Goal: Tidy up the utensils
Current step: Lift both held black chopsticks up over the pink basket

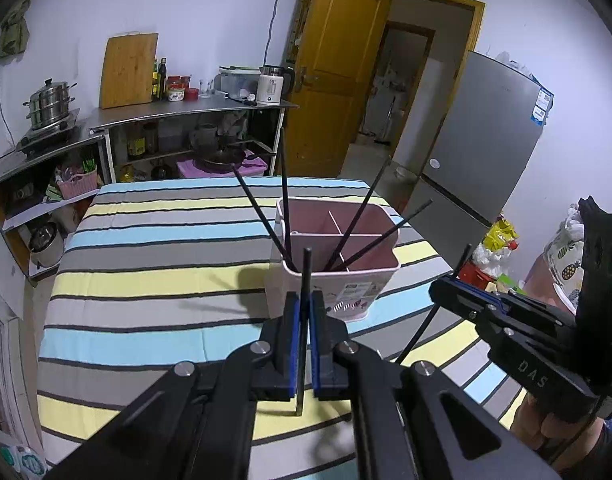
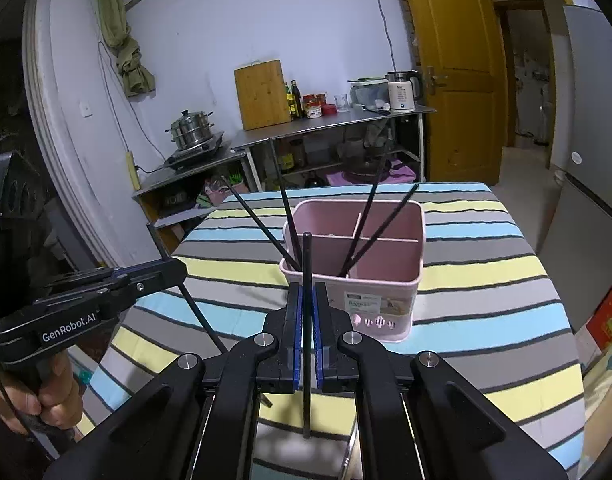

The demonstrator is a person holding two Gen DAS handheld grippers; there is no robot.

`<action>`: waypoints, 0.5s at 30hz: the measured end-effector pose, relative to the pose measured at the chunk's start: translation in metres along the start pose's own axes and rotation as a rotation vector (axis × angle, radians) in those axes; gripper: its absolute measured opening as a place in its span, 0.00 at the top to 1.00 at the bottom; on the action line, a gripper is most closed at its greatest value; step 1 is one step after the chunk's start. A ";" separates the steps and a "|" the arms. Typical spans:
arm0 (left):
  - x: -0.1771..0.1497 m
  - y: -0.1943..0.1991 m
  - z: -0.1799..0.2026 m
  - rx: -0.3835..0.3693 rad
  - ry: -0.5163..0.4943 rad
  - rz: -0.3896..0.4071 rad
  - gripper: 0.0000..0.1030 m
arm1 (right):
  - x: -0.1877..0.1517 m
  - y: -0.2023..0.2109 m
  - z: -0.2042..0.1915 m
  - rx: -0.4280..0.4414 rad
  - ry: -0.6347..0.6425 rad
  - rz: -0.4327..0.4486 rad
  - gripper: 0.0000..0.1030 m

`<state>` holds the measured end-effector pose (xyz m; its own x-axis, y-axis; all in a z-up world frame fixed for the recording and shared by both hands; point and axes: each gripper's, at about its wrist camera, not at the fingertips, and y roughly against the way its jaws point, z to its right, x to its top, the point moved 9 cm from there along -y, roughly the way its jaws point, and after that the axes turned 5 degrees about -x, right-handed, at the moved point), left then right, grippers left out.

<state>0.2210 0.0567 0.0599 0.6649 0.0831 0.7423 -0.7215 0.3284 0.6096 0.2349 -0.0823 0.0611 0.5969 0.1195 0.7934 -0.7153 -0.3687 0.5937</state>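
Observation:
A pink utensil basket with dividers stands on the striped table and holds several black chopsticks that lean outward. My left gripper is shut on a black chopstick, held upright just in front of the basket's near left corner. My right gripper is shut on another black chopstick, also upright before the basket's near edge. The right gripper also shows in the left wrist view, to the right of the basket. The left gripper also shows in the right wrist view, to the left of the basket.
The table wears a striped cloth. Behind it stand steel shelves with a cutting board, bottles, a kettle and a steamer pot. A grey fridge stands right, next to an open yellow door.

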 end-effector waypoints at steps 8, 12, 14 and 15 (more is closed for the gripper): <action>-0.014 0.011 0.005 0.013 -0.019 -0.021 0.95 | -0.010 0.018 0.009 -0.007 0.002 -0.011 0.96; -0.020 0.014 0.009 0.011 -0.030 -0.044 0.95 | -0.013 0.024 0.011 -0.002 -0.007 -0.017 0.96; -0.020 0.015 0.011 0.015 -0.035 -0.049 0.95 | -0.012 0.027 0.013 -0.001 -0.014 -0.011 0.96; -0.020 0.016 0.012 0.017 -0.035 -0.051 0.95 | -0.010 0.028 0.014 -0.002 -0.015 -0.007 0.96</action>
<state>0.1936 0.0495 0.0580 0.6941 0.0339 0.7191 -0.6901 0.3157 0.6512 0.2140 -0.1063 0.0679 0.6071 0.1079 0.7872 -0.7120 -0.3660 0.5993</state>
